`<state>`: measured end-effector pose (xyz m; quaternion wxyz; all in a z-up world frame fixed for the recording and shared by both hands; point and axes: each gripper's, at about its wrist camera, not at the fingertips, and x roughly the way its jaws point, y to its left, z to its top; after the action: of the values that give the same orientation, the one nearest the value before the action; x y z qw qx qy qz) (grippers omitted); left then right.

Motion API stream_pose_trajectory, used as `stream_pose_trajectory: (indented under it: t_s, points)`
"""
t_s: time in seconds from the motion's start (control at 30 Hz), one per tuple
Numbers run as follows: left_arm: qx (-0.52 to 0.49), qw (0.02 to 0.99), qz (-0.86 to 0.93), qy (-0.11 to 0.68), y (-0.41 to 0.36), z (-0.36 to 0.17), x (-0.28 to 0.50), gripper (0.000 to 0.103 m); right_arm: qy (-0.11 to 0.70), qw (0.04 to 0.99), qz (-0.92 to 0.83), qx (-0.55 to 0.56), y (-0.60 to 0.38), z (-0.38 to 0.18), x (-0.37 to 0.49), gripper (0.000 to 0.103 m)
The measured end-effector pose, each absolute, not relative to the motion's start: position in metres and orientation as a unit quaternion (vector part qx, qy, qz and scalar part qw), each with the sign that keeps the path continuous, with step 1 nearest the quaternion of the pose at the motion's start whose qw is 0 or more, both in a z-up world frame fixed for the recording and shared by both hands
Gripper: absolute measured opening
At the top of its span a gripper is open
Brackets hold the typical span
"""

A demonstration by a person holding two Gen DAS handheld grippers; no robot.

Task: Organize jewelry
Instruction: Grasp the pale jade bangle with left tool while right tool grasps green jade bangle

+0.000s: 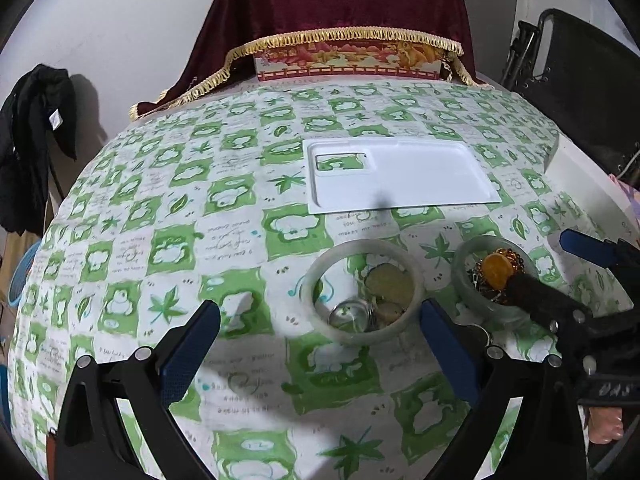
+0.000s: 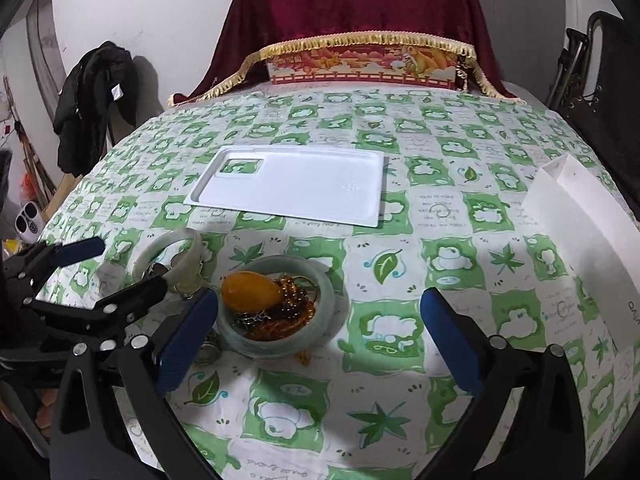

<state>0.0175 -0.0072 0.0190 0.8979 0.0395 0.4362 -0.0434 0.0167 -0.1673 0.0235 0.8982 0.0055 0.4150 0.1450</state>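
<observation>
Nearest the lens in the left wrist view, our left tool (image 1: pixel 320 344) stands with its jaws spread wide and nothing between them. In the right wrist view our right tool (image 2: pixel 319 332) is likewise spread and empty, its left finger just beside the darker bangle.

Just beyond the fingers, low in both frames, the jewelry lies unsorted on the surface (image 2: pixel 400 360), which is covered by a green-and-white patterned cloth. A pale jade bangle (image 1: pixel 362 290) lies flat at lower centre of the left view, ringing a small clear round piece and a few pale stones whose kind we cannot tell. To its right a second, greener bangle (image 2: pixel 280 306) encircles an amber oval pendant (image 2: pixel 250 292) and a heap of brown beads (image 2: pixel 292 312) with a fine chain. A small ring-shaped item lies outside this bangle at its lower left.

Farther off, at mid-frame, a white tray (image 2: pixel 296 190) with a rectangular cut-out at its left end holds no jewelry. A white box (image 2: pixel 580 216) sits at the right edge. At the top, a decorated box (image 2: pixel 360 66) rests under a fringed red cloth.

We judge the task barely begun: every piece remains clustered near the tools, and, if the tray is the destination, all transfers are still to be made.
</observation>
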Motion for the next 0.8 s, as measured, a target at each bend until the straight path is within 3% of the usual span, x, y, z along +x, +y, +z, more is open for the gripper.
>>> stream_pose_trajectory:
  t_s: [0.33,0.43,0.5,0.73,0.8]
  points:
    - [0.028,0.876,-0.101,0.472,-0.001,0.007,0.043,0.099,0.429,0.885,0.173,-0.055,-0.150,0.012,0.019,0.095]
    - [0.030,0.875,-0.122,0.467,-0.003,0.008,0.045,0.086,0.437,0.878,0.184,-0.057,-0.148,0.009,0.022,0.090]
    - [0.030,0.876,-0.130,0.464,-0.003,0.010,0.045,0.070,0.440,0.877,0.187,-0.052,-0.150,0.008,0.022,0.090]
    - [0.010,0.875,-0.137,0.464,0.001,0.011,0.043,0.070,0.444,0.873,0.191,-0.059,-0.146,0.006,0.027,0.089]
    - [0.005,0.875,-0.136,0.465,0.002,0.011,0.042,0.070,0.443,0.872,0.196,-0.062,-0.144,0.006,0.030,0.085]
